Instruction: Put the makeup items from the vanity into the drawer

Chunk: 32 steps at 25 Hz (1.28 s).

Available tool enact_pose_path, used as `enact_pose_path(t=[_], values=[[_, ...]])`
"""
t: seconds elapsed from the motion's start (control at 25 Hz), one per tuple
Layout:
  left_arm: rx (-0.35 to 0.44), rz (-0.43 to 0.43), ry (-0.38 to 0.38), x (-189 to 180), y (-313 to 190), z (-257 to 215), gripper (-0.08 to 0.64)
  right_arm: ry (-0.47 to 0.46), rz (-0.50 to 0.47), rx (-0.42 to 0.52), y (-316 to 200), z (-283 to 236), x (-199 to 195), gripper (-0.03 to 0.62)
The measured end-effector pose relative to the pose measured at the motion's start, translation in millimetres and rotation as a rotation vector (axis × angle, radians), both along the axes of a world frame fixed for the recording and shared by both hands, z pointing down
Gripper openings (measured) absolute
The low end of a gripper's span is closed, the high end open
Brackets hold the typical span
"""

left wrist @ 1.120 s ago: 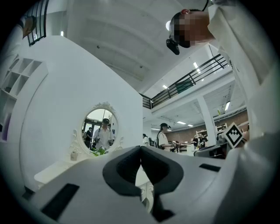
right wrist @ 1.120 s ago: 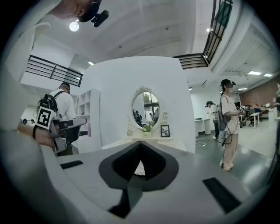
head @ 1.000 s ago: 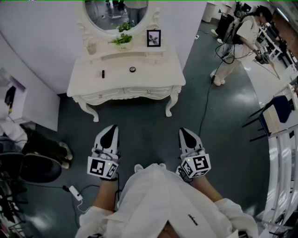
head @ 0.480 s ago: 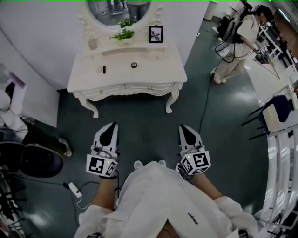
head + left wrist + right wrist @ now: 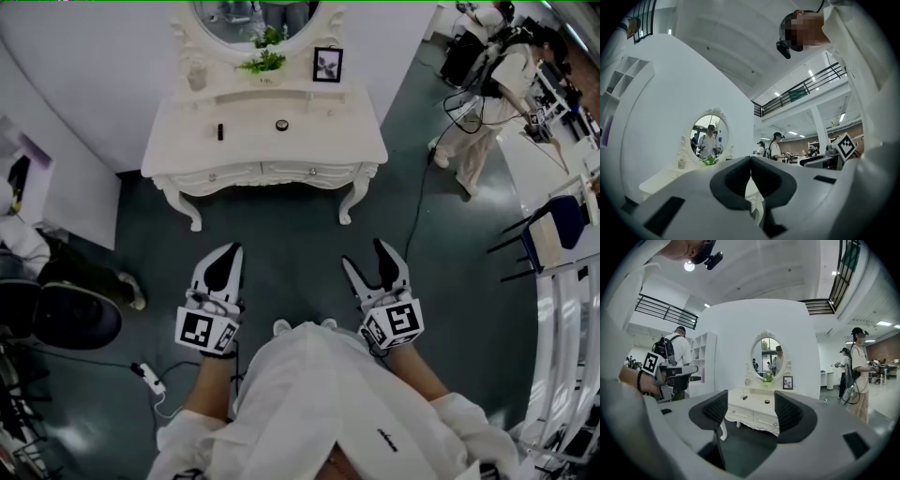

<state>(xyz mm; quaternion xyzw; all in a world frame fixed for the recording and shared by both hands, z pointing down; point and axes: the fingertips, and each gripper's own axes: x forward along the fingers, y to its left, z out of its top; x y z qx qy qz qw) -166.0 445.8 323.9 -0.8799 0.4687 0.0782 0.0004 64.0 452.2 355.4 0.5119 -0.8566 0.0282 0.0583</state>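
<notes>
The white vanity stands ahead of me on the dark floor. On its top lie a small dark lipstick-like tube and a round dark compact. Two shut drawers run along its front. Both grippers hang low, well short of the vanity. My left gripper is shut and empty. My right gripper is opening, its jaws spread with nothing between them. The right gripper view frames the vanity, the tube and the compact between the pads. In the left gripper view the jaws meet.
A picture frame, a plant, a glass and an oval mirror line the vanity's back. A person stands at the right, a cable trails over the floor. An office chair stands at the left.
The right gripper's jaws have spread apart from shut. The left gripper stays shut. The view has shifted a little, so the vanity sits slightly further right.
</notes>
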Motion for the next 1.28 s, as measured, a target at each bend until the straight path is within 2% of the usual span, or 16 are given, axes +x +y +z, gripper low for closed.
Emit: enact_pose_path(t=[0.08, 0.2, 0.48, 0.68, 0.92, 1.28], values=[[-0.005, 0.008, -0.001, -7, -1, 4, 0.026, 0.008, -0.011, -0.001, 0, 2, -11, 0.354], [-0.017, 0.017, 0.007, -18, -3, 10, 0.026, 0.013, -0.02, -0.016, -2, 4, -24, 0.387], [-0.032, 0.014, 0.034, -27, -11, 17, 0.026, 0.033, -0.059, -0.051, -11, 10, -38, 0.433], [-0.05, 0.014, 0.03, -22, -29, 26, 0.026, 0.029, -0.071, -0.059, -33, 18, -37, 0.44], [-0.038, 0.004, 0.008, -8, -77, 21, 0.026, 0.021, -0.123, -0.089, -82, 31, -37, 0.445], [-0.057, -0.045, 0.01, 18, -179, 25, 0.026, 0.027, -0.201, -0.088, -190, 33, -22, 0.445]])
